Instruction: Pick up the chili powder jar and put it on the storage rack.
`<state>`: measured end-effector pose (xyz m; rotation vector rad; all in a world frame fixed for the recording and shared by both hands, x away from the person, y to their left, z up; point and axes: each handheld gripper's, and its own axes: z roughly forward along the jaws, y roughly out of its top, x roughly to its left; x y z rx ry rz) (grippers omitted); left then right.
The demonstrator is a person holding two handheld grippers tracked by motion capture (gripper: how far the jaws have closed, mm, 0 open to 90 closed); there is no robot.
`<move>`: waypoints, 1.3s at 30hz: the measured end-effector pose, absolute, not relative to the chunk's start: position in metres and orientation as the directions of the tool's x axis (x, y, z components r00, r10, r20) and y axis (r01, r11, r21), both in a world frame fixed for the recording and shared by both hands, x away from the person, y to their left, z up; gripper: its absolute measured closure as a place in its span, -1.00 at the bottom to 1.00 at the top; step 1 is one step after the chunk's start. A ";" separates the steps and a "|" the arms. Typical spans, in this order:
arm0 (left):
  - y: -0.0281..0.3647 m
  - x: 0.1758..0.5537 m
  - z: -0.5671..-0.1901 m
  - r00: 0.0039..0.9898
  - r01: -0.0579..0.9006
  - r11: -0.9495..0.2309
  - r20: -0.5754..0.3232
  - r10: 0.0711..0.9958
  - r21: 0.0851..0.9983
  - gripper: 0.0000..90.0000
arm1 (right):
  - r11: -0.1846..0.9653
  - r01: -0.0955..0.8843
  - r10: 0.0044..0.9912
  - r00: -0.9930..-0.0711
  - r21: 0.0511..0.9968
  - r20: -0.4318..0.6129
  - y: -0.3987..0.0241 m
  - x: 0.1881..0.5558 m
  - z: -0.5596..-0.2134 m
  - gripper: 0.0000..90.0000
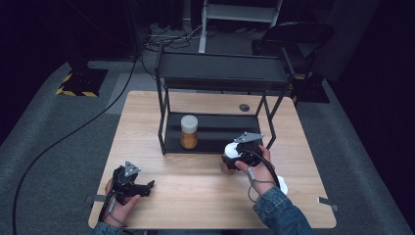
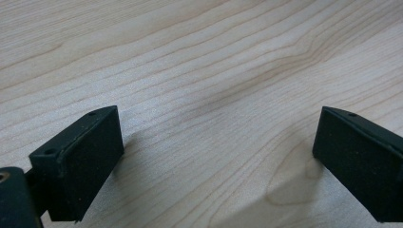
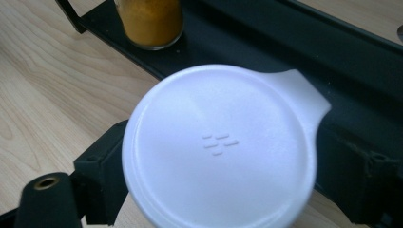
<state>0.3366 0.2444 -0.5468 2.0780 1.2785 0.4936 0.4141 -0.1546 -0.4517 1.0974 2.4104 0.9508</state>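
My right gripper [image 1: 234,160] closes around white-lidded jar [image 3: 218,147] near table [image 1: 205,196] right edge, just before black shelf [image 1: 215,132]; whether pads press yet, I cannot tell; off-centre squeeze may tip it. Left gripper [image 2: 214,156] wide, empty

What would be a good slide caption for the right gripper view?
Right hand-held gripper straddling a white-lidded jar, beside an orange-filled jar on the black shelf.

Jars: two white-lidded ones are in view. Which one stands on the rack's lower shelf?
The left jar, with orange powder, stands alone on the shelf. The other jar stands on the table, between the right gripper's jaws.
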 end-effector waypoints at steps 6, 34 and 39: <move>0.244 0.336 -0.547 0.456 0.649 -0.321 -0.015 0.890 0.689 -0.94 | 0.502 0.552 0.758 -0.652 0.666 -0.031 -0.152 0.415 -0.458 -0.51; 0.244 0.336 -0.547 0.457 0.649 -0.321 -0.015 0.890 0.690 -0.94 | 0.538 0.515 0.731 -0.679 0.668 -0.065 -0.143 0.416 -0.422 -0.47; 0.244 0.336 -0.547 0.457 0.649 -0.321 -0.015 0.890 0.690 -0.94 | 0.547 0.503 0.724 -0.686 0.669 -0.076 -0.142 0.418 -0.409 -0.47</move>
